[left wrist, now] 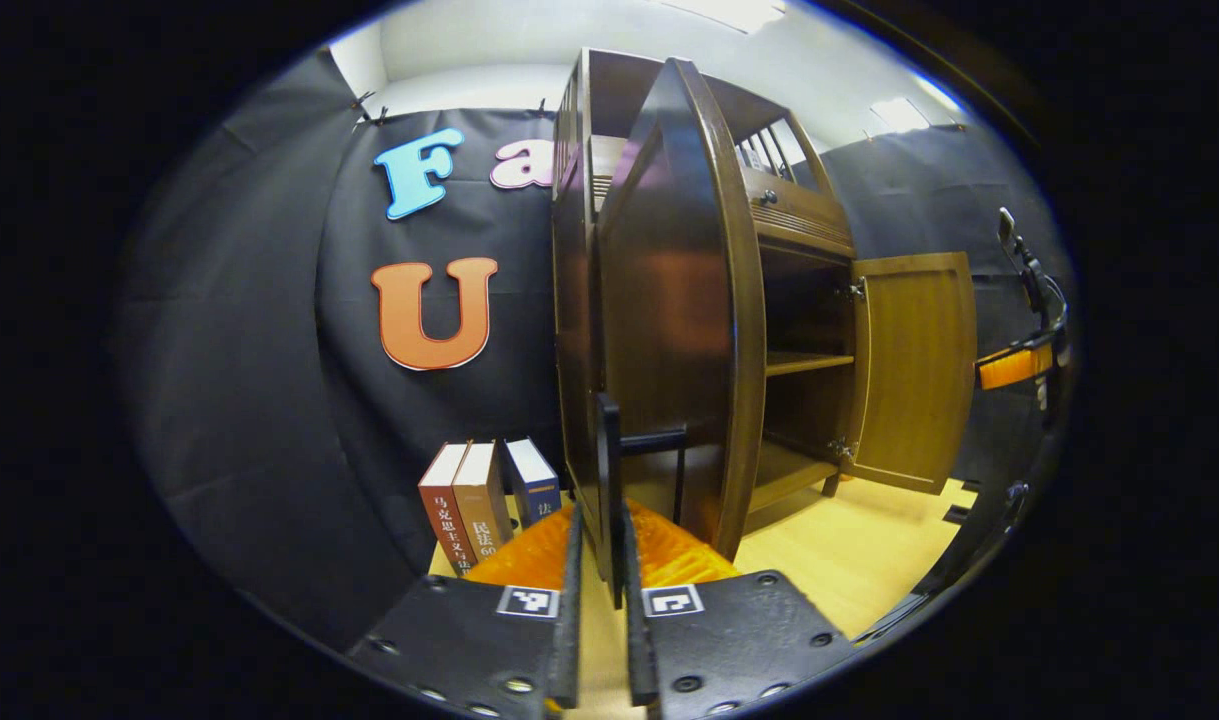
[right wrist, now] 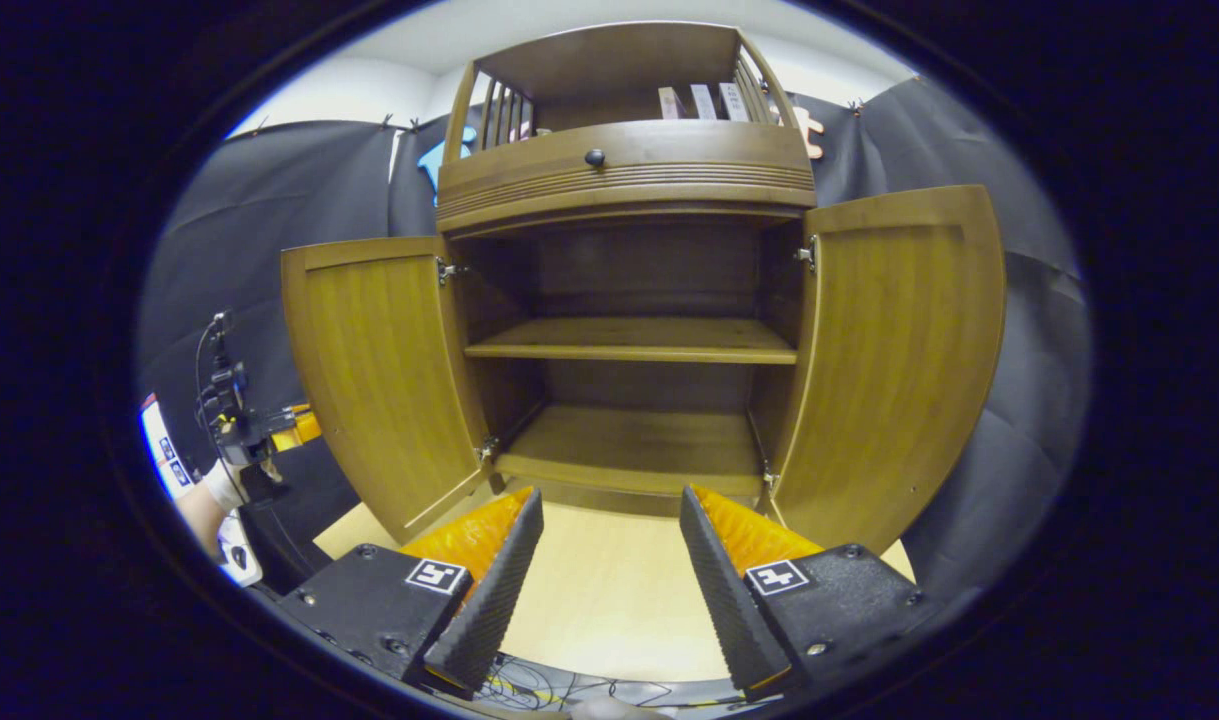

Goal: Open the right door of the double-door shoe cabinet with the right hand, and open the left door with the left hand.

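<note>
My left gripper (left wrist: 601, 560) clamps the left door's handle (left wrist: 609, 480) at centre frame; my right gripper (right wrist: 609, 560), spread wide, faces the open shoe cabinet (right wrist: 624, 175).

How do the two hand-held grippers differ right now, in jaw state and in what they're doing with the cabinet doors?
The left hand-held gripper has its jaws nearly closed on the dark handle of the left door, while the right hand-held gripper is wide open and holds nothing. The left one sits right against its door; the right one stands back from the right door, facing the open shelves. Both doors are swung open.
</note>
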A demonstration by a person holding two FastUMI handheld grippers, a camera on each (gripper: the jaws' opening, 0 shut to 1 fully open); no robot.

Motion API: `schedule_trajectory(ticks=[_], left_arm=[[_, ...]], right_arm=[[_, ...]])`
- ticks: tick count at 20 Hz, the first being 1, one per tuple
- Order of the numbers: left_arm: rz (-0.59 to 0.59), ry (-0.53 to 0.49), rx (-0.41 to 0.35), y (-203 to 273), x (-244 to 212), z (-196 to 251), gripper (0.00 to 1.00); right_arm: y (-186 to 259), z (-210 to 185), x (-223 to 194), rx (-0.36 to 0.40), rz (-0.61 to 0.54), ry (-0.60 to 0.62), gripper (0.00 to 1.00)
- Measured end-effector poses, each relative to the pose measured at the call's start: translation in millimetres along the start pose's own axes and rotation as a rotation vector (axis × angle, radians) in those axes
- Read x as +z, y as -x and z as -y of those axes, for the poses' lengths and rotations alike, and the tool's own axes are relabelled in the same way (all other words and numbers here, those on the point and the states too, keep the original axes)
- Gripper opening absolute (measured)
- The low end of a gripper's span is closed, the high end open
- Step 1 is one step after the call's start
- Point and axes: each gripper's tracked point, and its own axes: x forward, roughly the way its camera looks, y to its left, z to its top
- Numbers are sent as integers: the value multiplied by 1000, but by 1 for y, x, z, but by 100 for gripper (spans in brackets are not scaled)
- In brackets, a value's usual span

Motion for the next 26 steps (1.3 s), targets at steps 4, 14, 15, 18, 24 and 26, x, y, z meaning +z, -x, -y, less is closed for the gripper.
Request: schedule_trajectory(ticks=[4, 14, 15, 18, 24, 26], left_arm=[[-12, 70, 52, 35, -11, -5, 76], [44, 52, 169, 72, 56, 74, 95], [62, 40, 152, 67, 70, 91, 95], [109, -14, 140, 52, 106, 129, 95], [72, 67, 124, 14, 131, 192, 96], [64, 58, 160, 4, 129, 196, 96]], right_arm=[[0, -3, -1, 4, 5, 19, 87], [-7, 5, 8, -24, 51, 70, 87], [-6, 6, 11, -32, 59, 69, 88], [-1, 14, 25, -54, 81, 71, 87], [14, 38, 43, -133, 142, 51, 90], [19, 49, 47, -165, 159, 42, 87]])
